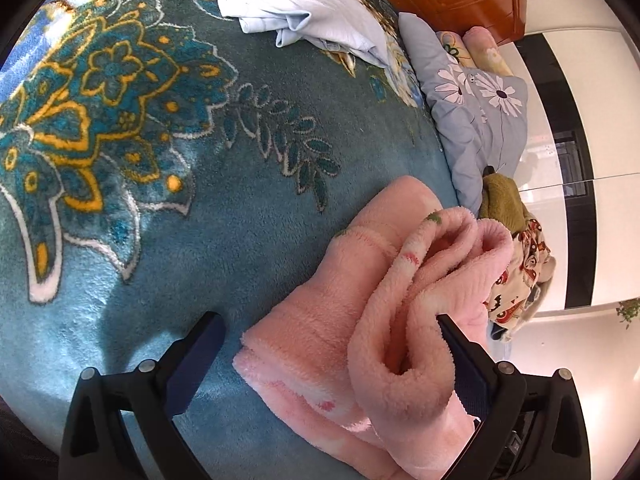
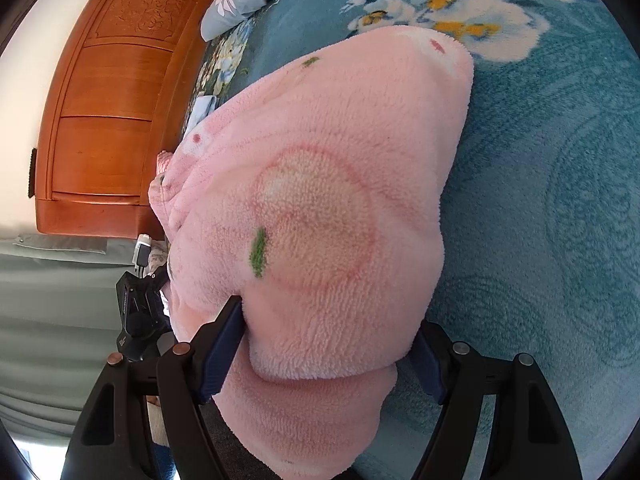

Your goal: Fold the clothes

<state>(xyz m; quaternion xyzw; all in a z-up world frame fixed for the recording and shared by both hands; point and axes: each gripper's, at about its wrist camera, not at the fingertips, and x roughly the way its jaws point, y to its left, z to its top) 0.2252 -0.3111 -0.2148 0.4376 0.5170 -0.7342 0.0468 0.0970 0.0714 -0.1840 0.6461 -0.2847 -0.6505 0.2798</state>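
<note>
Bedroom, teal plush floral bedspread [image 1: 240, 208] as work surface, carved orange wooden headboard [image 2: 108, 120] at far end.

Pink fluffy fleece garment with peach print [image 2: 328, 208] bunched, partly doubled over, lying on spread.

Left gripper [image 1: 332, 364]: jaws wide apart, garment folds between them and pressed against one pad, not pinched.

Right gripper [image 2: 332, 344]: spread around thick fleece wad, looks barely squeezed, if at all.

Garment dead ahead of both grippers, long axis running away from right one toward headboard.

Plenty bare spread on left gripper's side; pale blue crumpled cloth [image 1: 296, 4] and grey daisy-print pillow [image 1: 480, 112] well apart.
</note>
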